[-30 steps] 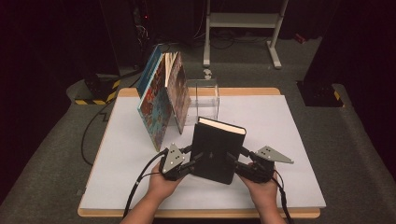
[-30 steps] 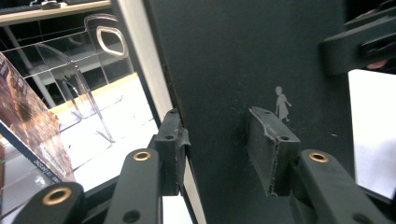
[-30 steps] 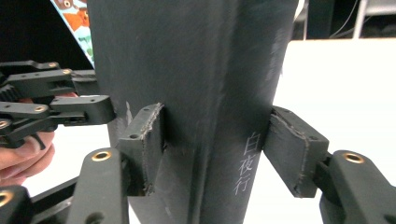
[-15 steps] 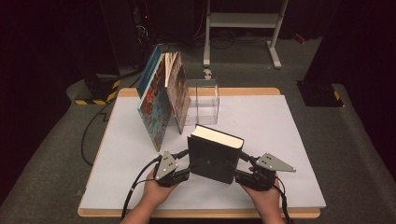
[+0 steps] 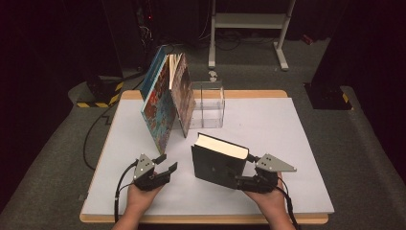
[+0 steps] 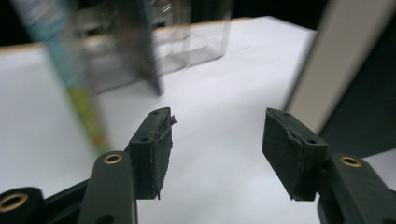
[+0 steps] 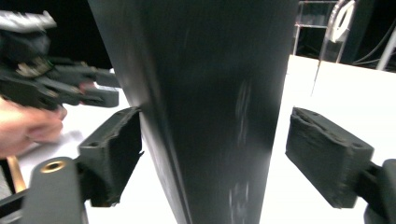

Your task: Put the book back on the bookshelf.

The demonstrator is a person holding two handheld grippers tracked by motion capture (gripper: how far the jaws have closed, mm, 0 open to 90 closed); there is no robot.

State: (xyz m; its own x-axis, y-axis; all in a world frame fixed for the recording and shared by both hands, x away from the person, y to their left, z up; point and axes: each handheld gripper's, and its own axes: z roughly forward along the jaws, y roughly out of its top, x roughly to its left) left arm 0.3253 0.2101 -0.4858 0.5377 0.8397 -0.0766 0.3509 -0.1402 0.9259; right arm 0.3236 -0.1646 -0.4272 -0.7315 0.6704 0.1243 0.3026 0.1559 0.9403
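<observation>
A thick black book stands on its edge on the white table, cream pages facing up and right. My right gripper is at its lower right corner. In the right gripper view the book sits between the jaws, which have just been opening. The right pad stands clear of the cover, so nothing is clamped. My left gripper hangs to the left of the book, apart from it. Its jaws have just been opening too, and nothing lies between the left gripper's pads.
Several colourful books lean in a row against a clear plastic box at the back of the table. The front table edge runs just under both hands. A white stand is on the floor behind.
The left gripper has let go of the black book and drawn away to the left and toward the person, opening. The right jaws have spread wider around the book.
</observation>
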